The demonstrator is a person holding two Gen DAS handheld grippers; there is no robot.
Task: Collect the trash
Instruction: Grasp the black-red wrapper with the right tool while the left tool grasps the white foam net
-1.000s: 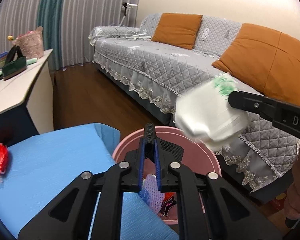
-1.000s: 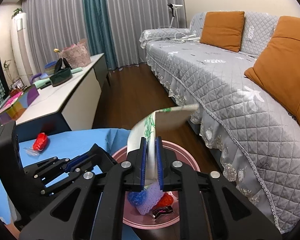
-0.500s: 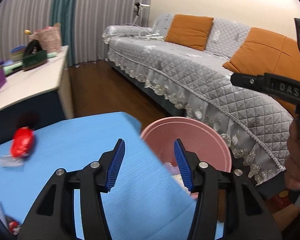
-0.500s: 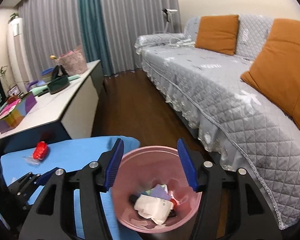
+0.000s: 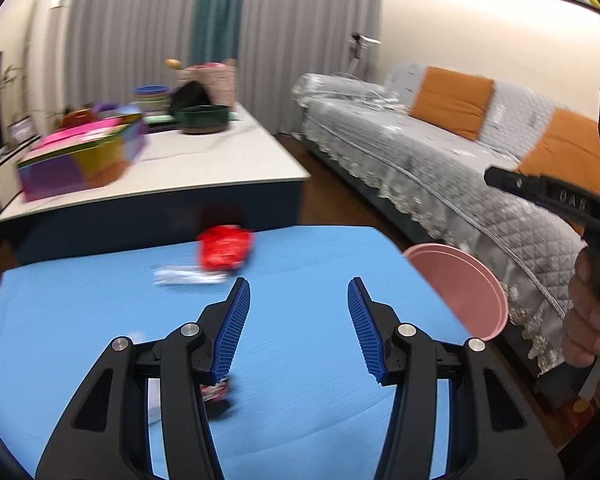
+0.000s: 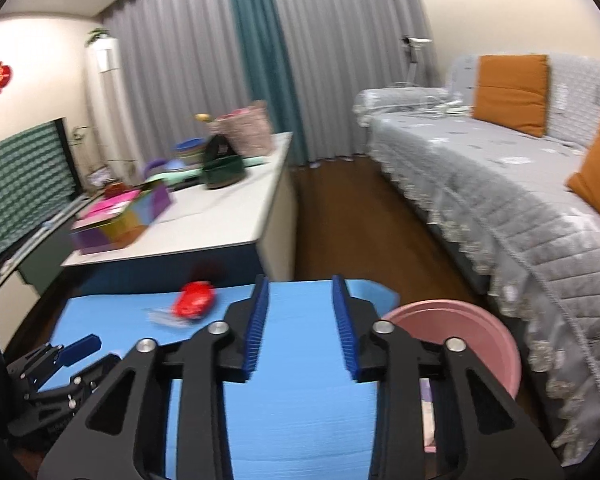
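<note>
Hovering over the blue table (image 5: 308, 264), the left gripper (image 5: 299, 292) has its ribbed blue pads spread wide with nothing between them. Ahead of it and a little to its left lies a red wrapper (image 5: 224, 247), blurred, with a strip of clear plastic (image 5: 188, 277) touching its near side. Another small scrap (image 5: 216, 394), red and dark, shows just under the left finger; what it is I cannot tell. The pink bin (image 5: 466, 292) stands off the table's right edge, between the table and the grey sofa (image 5: 440, 160). At the far right of this view a hand (image 5: 590, 312) grips the handle of the other tool.

In the right wrist view the right gripper (image 6: 300, 320) is also parted and empty, poised above the table (image 6: 300, 400). The wrapper (image 6: 194, 304) sits to its left near the far edge, the plastic (image 6: 162, 316) beside it. The bin (image 6: 460, 328) is just to its right, partly hidden behind the finger; something pale lies inside, too covered to name. The left gripper (image 6: 76, 348) appears low at the left. Behind the table stands a white cabinet (image 6: 220, 216) carrying a colourful box (image 6: 120, 220), and orange cushions (image 6: 510, 92) rest on the sofa (image 6: 500, 184).
</note>
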